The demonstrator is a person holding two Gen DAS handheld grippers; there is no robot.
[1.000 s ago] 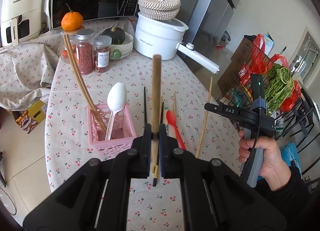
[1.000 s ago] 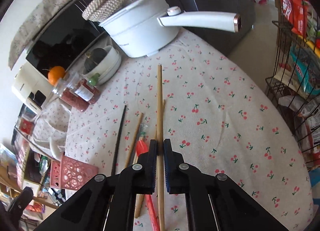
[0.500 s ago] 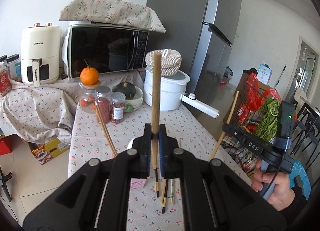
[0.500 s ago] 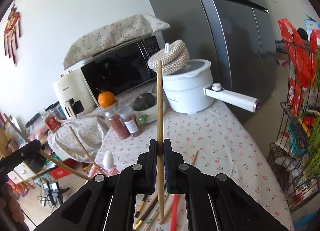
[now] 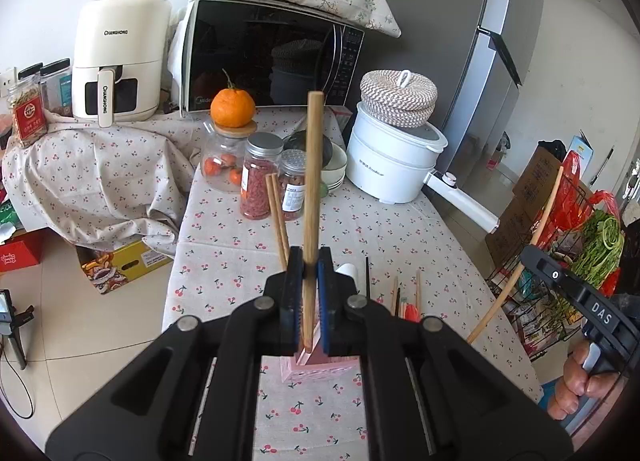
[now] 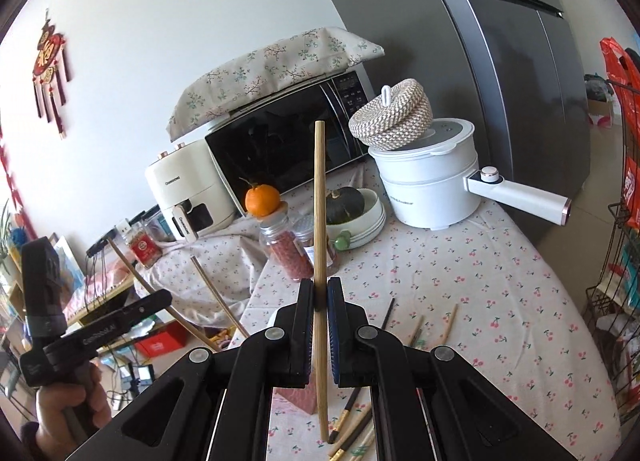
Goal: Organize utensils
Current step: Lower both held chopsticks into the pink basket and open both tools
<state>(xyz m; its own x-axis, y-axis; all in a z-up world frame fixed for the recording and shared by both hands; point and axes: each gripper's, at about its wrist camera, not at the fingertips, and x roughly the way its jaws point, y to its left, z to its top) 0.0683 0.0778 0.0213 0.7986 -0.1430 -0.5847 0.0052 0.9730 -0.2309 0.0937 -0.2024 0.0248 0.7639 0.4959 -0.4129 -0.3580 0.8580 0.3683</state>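
My left gripper (image 5: 307,279) is shut on a wooden chopstick (image 5: 311,189), held upright with its lower end over the pink basket (image 5: 316,365). Two wooden chopsticks (image 5: 277,217) and a white spoon (image 5: 347,270) stand in that basket, mostly hidden behind the jaws. My right gripper (image 6: 320,297) is shut on another wooden chopstick (image 6: 319,213), upright above the table; it also shows in the left wrist view (image 5: 520,269). Several chopsticks (image 6: 416,331) and a red spoon (image 5: 410,311) lie on the cherry-print tablecloth (image 6: 480,285). The pink basket shows low in the right wrist view (image 6: 298,401).
At the back of the table stand spice jars (image 5: 260,177), a jar topped with an orange (image 5: 232,109), a bowl with a squash (image 6: 346,201) and a white pot with a long handle (image 5: 396,159). A microwave (image 5: 272,57), air fryer (image 5: 118,65) and fridge (image 6: 500,61) stand behind. A wire rack (image 5: 560,261) stands right.
Both grippers have tilted up from looking down at the table and hold their chopsticks upright. The left gripper has moved over the pink basket, so the basket now sits under its jaws.
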